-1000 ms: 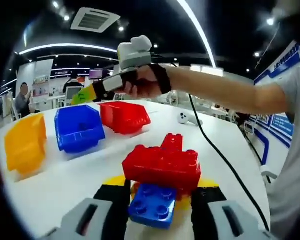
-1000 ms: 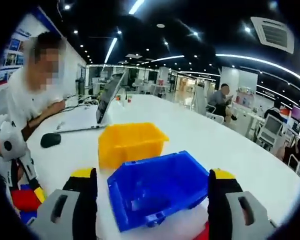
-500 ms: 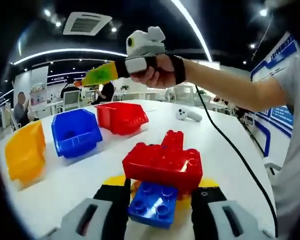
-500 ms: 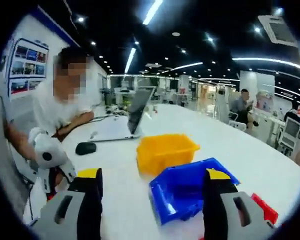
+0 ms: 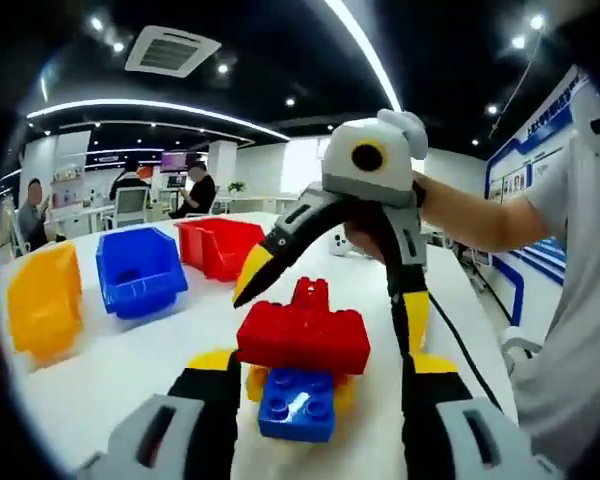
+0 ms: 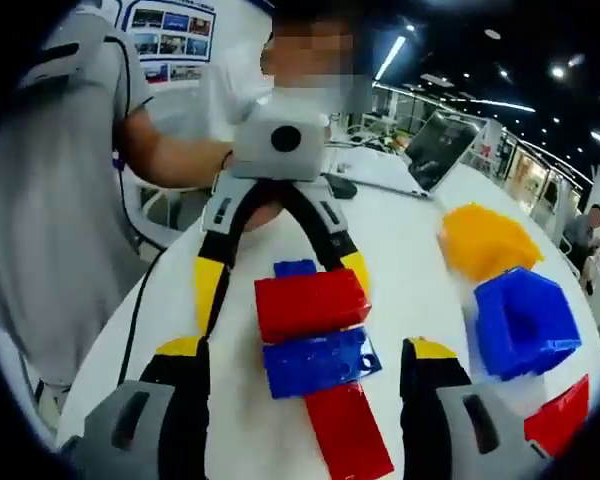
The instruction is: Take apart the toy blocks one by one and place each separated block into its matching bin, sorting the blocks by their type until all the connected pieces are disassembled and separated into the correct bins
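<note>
Both grippers face each other over the white table (image 5: pixel 110 370), the right gripper (image 5: pixel 330 300) angled down with jaws spread wide, the left gripper (image 6: pixel 280 275) likewise agape opposite it. The block stack (image 5: pixel 302 365) of red, blue and yellow bricks sits on the table between the left jaws, untouched. The yellow bin (image 5: pixel 42 300), blue bin (image 5: pixel 138 270) and red bin (image 5: pixel 218 245) stand well apart beyond.

Ceiling: dark, with a long light strip (image 5: pixel 365 50), small round spotlights (image 5: pixel 98 23) and a square air vent (image 5: pixel 172 50).
Wall: white, with a blue-framed board (image 5: pixel 535 160) in the left gripper view and posters (image 6: pixel 170 18) in the right gripper view.
Surface: white (image 5: pixel 120 350) and wide, carrying an open laptop (image 6: pixel 435 150).
Far room: desks, a white pillar (image 5: pixel 225 165) and seated people (image 5: pixel 25 205).
</note>
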